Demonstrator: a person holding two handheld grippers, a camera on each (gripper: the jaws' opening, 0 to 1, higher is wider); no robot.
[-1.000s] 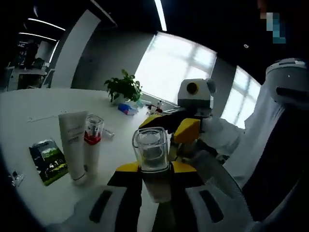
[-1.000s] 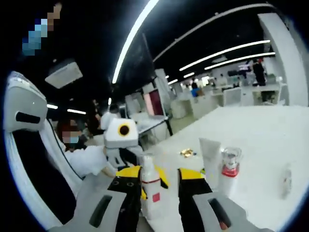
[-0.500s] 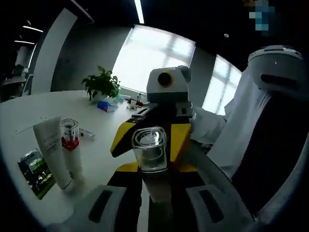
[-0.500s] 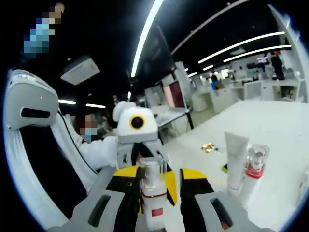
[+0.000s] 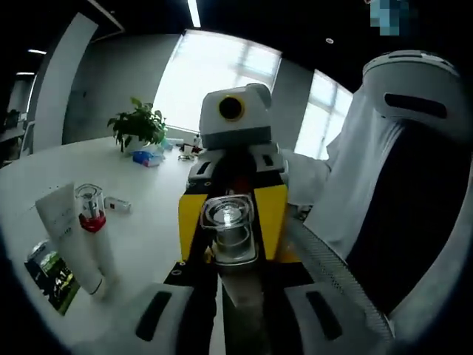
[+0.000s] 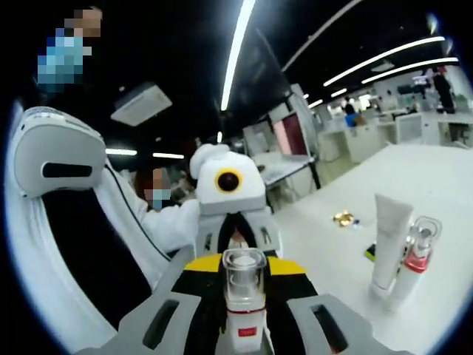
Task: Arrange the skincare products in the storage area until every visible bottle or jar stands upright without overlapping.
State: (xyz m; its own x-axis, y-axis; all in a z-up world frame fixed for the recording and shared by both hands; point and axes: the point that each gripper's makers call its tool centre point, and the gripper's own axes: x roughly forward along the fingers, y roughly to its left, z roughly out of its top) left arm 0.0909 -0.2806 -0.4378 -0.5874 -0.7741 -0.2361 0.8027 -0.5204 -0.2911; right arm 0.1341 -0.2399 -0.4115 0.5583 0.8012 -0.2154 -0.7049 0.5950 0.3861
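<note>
R gripper point(image 6: 244, 325): jaws closing on clear-capped bottle point(image 6: 244, 296) w/ red band, holding it upright betw. them. L gripper point(image 6: 230, 222): facing it just behind bottle, yellow/black body. White table point(image 6: 332, 251): white tube point(image 6: 389, 240) standing cap-down, red-collared pump bottle point(image 6: 415, 259) standing just beside it, both toward right edge; small gold item point(image 6: 344, 218) lying further back.

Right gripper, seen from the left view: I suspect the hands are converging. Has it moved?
Yes. The right gripper now sits straight behind the clear-capped bottle; before, it was off to the right.
</note>
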